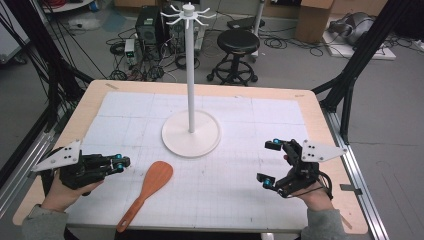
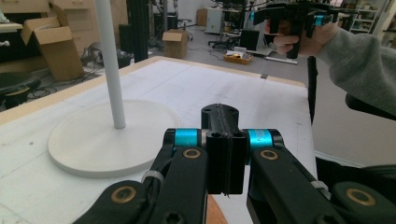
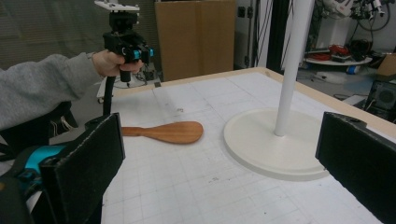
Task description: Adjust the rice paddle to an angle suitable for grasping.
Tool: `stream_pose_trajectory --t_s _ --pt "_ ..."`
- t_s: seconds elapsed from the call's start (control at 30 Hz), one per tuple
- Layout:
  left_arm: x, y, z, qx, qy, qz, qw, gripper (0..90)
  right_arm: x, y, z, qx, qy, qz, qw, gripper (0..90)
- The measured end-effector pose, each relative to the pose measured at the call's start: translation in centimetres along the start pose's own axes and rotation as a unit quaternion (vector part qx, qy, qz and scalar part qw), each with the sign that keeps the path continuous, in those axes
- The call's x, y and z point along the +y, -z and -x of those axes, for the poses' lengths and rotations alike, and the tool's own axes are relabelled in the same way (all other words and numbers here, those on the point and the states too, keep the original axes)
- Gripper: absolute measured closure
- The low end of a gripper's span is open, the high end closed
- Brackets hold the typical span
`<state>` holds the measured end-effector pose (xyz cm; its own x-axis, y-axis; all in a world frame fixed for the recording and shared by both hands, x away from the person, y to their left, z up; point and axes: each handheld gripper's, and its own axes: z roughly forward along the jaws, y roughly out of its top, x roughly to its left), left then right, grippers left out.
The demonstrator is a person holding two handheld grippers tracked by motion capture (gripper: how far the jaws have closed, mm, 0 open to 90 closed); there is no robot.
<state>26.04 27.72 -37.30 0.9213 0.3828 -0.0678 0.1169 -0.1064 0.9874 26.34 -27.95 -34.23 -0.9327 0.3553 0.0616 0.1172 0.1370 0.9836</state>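
In the high view, a wooden spatula [image 1: 148, 189] is seen lying flat near the front edge of the counter [image 1: 90, 100], its handle pointing toward that edge and its blade toward a white stand [image 1: 191, 131] at the middle. The left tongs [image 1: 121, 163] are held pressed together just left of the blade, apart from it. The right tongs [image 1: 269, 163] are spread wide near the right edge, well apart from the spatula, with open mat between.

In the left gripper view, the left tongs [image 2: 223, 140] are shown fully closed on nothing, low over the mat, with the stand's round base [image 2: 93, 144] close ahead on the left.

In the right gripper view, the spatula [image 3: 163, 132] is seen untouched between the widely parted right tongs [image 3: 219, 154] and the far hand, beside the stand [image 3: 280, 140].
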Motion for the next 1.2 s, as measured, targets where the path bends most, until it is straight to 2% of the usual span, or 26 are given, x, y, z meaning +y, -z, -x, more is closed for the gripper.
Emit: stream_pose_trajectory --t_s 0.03,0.13,0.23,0.4,0.47,0.67,0.87,0.9,0.93,0.97,1.03,1.13,1.2 --pt "-0.1 0.0 -0.1 0.001 0.004 0.001 1.0000 89.5 0.0 0.0 0.0 0.001 0.004 0.002 1.0000 0.1" --pt "-0.3 0.3 -0.1 0.009 -0.002 0.007 0.9999 89.5 0.0 0.0 0.1 0.000 -0.001 0.002 1.0000 0.1" --pt "-0.4 0.8 -0.3 0.015 0.007 0.019 0.9997 89.5 -0.1 0.0 0.1 0.001 -0.003 0.004 1.0000 0.1" --pt "-1.1 1.2 -0.5 0.017 0.014 0.015 0.9996 89.5 -0.1 0.0 0.1 0.001 -0.001 0.004 1.0000 0.1" --pt "-1.8 1.6 -0.7 0.015 0.031 0.031 0.9989 89.5 -0.2 0.0 0.1 0.001 -0.006 0.000 1.0000 0.1" --pt "-2.5 1.8 -1.1 0.022 0.044 0.025 0.9985 89.5 -0.3 -0.1 0.2 0.000 -0.006 -0.003 1.0000 0.1" --pt "-2.8 1.6 -1.0 0.024 0.039 0.003 0.9989 89.5 -0.3 -0.1 0.2 -0.001 -0.006 -0.004 1.0000 0.1" --pt "-3.1 1.7 -0.7 0.023 0.034 -0.011 0.9991 89.5 -0.3 -0.1 0.2 -0.001 -0.005 -0.003 1.0000 0.1" --pt "-3.1 1.7 -0.7 0.023 0.034 -0.011 0.9991 89.5 -0.3 -0.1 0.2 -0.001 -0.005 -0.003 1.0000 0.1" --pt "-3.4 1.8 -0.5 0.021 0.032 -0.026 0.9989 89.5 -0.4 0.0 0.3 -0.002 -0.004 -0.003 1.0000 0.1" --pt "-3.6 1.9 -0.4 0.020 0.032 -0.032 0.9988 89.5 -0.4 -0.1 0.3 -0.003 -0.003 -0.003 1.0000 0.1" --pt "-4.0 2.2 0.0 0.011 0.035 -0.042 0.9984 89.5 -0.4 -0.1 0.3 -0.002 -0.005 -0.007 1.0000 0.1" --pt "-4.3 2.2 0.5 0.003 0.030 -0.058 0.9979 89.5 -0.5 -0.3 0.3 -0.002 -0.007 -0.012 0.9999 0.1"
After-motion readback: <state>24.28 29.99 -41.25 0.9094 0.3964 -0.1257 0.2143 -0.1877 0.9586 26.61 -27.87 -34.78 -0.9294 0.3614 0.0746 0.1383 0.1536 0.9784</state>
